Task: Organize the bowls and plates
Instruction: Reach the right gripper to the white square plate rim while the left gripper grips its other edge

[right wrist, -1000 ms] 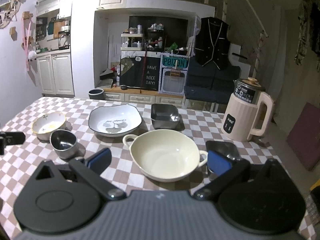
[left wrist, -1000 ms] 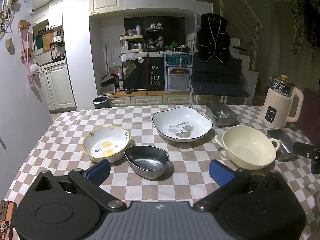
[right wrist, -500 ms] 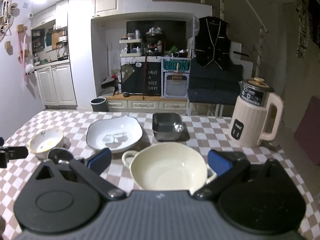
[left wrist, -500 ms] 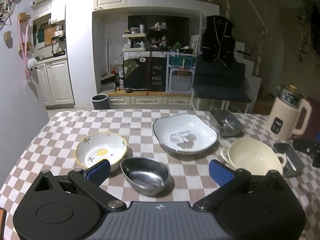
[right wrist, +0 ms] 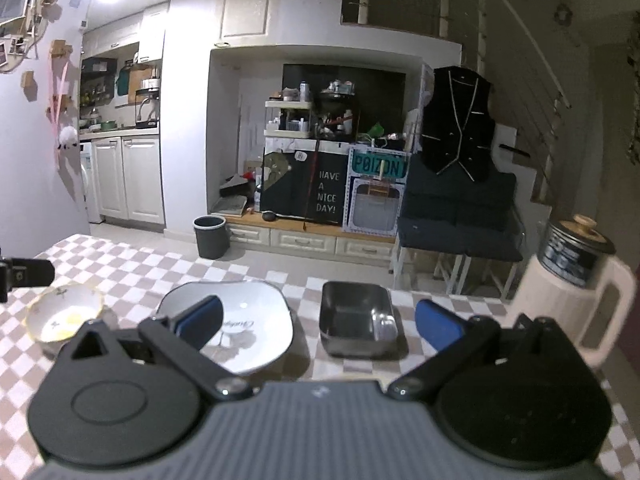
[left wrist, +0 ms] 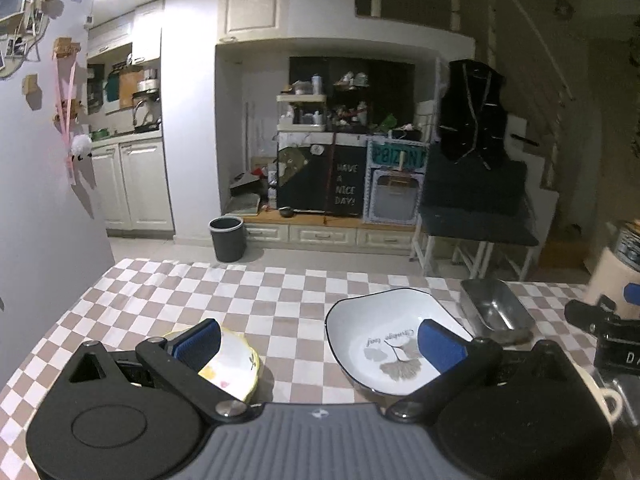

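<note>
In the left wrist view my left gripper [left wrist: 320,345] is open and holds nothing, above the near part of the checkered table [left wrist: 192,292]. A flowered bowl with a yellow rim [left wrist: 236,364] lies behind its left finger. A white square plate with a leaf print [left wrist: 380,340] lies behind its right finger. A steel tray [left wrist: 494,312] sits farther right. My right gripper [right wrist: 319,327] is open too, empty, facing the white plate [right wrist: 252,328] and the steel tray [right wrist: 354,316]. The flowered bowl [right wrist: 64,316] is at far left there.
A cream kettle [right wrist: 568,292] stands at the table's right end. The handle of a cream bowl [left wrist: 606,398] peeks out at the right in the left wrist view. Beyond the table's far edge are a grey bin [left wrist: 227,238], cabinets and a dark bench [right wrist: 460,216].
Both grippers have tipped upward, so the dishes slid down in both views. The small steel bowl and most of the cream bowl are now hidden behind the gripper bodies. Both stay open.
</note>
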`<state>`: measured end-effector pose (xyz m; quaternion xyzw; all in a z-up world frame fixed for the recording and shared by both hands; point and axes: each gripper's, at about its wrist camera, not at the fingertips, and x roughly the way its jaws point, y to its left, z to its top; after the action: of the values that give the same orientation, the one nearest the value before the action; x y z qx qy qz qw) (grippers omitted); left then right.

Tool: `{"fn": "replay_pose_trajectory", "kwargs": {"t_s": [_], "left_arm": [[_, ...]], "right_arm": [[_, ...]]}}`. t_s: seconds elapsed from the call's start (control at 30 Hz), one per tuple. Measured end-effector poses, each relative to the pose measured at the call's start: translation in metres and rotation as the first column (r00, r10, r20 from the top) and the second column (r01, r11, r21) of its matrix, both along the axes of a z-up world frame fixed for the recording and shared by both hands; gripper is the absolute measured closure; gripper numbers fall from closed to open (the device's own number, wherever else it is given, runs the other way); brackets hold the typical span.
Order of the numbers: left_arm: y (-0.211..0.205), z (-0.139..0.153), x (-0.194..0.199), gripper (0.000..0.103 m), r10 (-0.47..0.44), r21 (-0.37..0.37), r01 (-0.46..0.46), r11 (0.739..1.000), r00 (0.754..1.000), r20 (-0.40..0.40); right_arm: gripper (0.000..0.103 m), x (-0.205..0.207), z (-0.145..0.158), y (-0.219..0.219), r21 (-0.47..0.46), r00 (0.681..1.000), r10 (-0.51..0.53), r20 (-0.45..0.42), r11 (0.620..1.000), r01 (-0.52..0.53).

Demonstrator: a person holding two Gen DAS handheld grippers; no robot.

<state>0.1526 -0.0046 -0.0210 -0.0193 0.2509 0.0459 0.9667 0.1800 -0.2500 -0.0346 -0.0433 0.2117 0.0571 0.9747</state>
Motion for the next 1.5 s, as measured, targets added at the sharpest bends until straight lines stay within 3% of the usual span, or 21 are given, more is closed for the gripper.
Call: {"fn": "replay_pose_trajectory", "kwargs": {"t_s": [0.17,0.3,0.43,0.6,0.67,0.73,0.83,0.97,1.1,1.2,1.33,1.5], "left_arm": [[0.000,-0.013,0.037,0.000,0.038,0.002,-0.038,0.999,0.999,-0.038],[0.010,-0.023,0.065,0.000,0.090,-0.054,-0.094,0.994,0.994,-0.063],[0.015,-0.033,0.090,0.000,0.102,-0.081,-0.110,0.991,0.990,-0.096],[0.019,-0.048,0.115,0.000,0.041,-0.104,-0.054,0.993,0.992,-0.122],[0.019,-0.056,0.119,0.000,0.037,-0.123,-0.053,0.991,0.991,-0.129],[0.021,-0.064,0.123,0.000,0.029,-0.150,-0.051,0.987,0.989,-0.145],[0.026,-0.073,0.131,0.000,-0.035,-0.193,0.002,0.981,0.986,-0.166],[0.030,-0.078,0.139,0.001,-0.097,-0.192,0.061,0.979,0.978,-0.184],[0.042,-0.077,0.146,0.017,-0.130,-0.257,0.078,0.963,0.972,-0.195],[0.054,-0.077,0.151,0.039,-0.160,-0.339,0.086,0.937,0.967,-0.198],[0.059,-0.078,0.156,0.057,-0.176,-0.349,0.094,0.932,0.961,-0.212],[0.061,-0.089,0.166,0.060,-0.200,-0.354,0.098,0.930,0.944,-0.263]], "right_arm": [[0.000,0.048,-0.006,0.007,-0.006,1.000,0.023,0.004,1.000,-0.023],[0.000,0.081,-0.014,0.017,-0.016,0.996,0.093,-0.018,0.996,-0.093],[0.000,0.121,-0.028,0.026,-0.025,0.981,0.146,-0.128,0.988,-0.150],[0.002,0.160,-0.053,0.028,0.034,0.948,0.181,-0.261,0.983,-0.178],[0.011,0.176,-0.063,0.028,0.066,0.936,0.174,-0.307,0.985,-0.162],[0.033,0.190,-0.073,0.026,0.110,0.915,0.170,-0.365,0.984,-0.139],[0.053,0.209,-0.088,0.019,0.146,0.895,0.136,-0.424,0.986,-0.080],[0.068,0.221,-0.100,0.016,0.199,0.870,0.157,-0.467,0.977,-0.069],[0.086,0.228,-0.109,0.025,0.166,0.843,0.180,-0.506,0.980,-0.110],[0.091,0.224,-0.111,0.029,0.120,0.848,0.168,-0.503,0.985,-0.123],[0.095,0.214,-0.111,0.026,0.118,0.852,0.171,-0.496,0.985,-0.129],[0.095,0.198,-0.108,0.023,0.136,0.830,0.191,-0.524,0.981,-0.139]]}}
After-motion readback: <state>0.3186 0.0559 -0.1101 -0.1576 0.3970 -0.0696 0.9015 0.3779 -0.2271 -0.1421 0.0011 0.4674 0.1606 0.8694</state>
